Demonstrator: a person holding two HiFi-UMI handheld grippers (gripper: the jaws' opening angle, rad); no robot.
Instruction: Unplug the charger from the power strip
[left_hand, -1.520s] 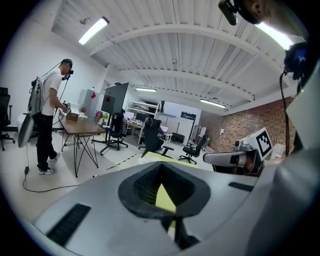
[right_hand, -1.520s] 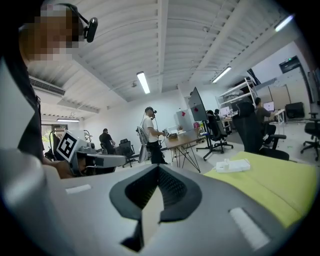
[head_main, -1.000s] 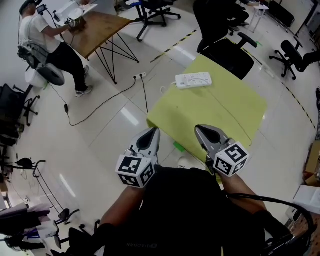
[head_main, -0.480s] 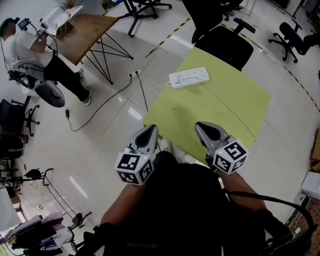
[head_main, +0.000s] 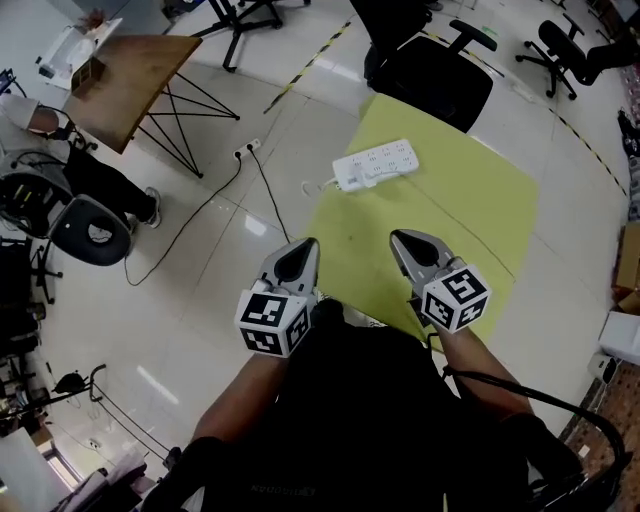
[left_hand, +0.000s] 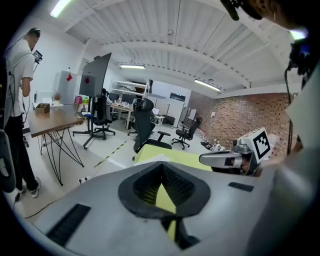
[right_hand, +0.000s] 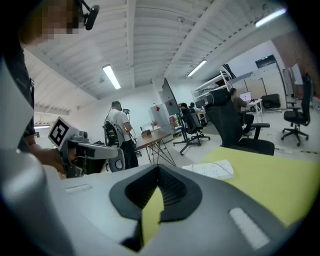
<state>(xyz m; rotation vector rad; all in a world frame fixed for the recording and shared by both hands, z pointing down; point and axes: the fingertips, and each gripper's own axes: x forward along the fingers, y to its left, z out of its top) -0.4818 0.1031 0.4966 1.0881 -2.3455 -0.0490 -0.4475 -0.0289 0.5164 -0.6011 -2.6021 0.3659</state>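
Site: open-plan office or lab hall. Evidence: wheeled office chairs (head_main: 440, 85) on a glossy tile floor (head_main: 180, 300); wooden trestle table (head_main: 125, 80); yellow-black floor tape (head_main: 305, 68); rows of desks (left_hand: 122, 106) and shelving (left_hand: 127, 90); strip lights (right_hand: 111, 76) on a white ribbed ceiling (right_hand: 150, 30); brick end wall (left_hand: 235, 117).

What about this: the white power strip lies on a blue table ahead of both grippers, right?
No. The head view shows the table is yellow-green, not blue. The white power strip does lie on it, ahead of the left gripper and right gripper.
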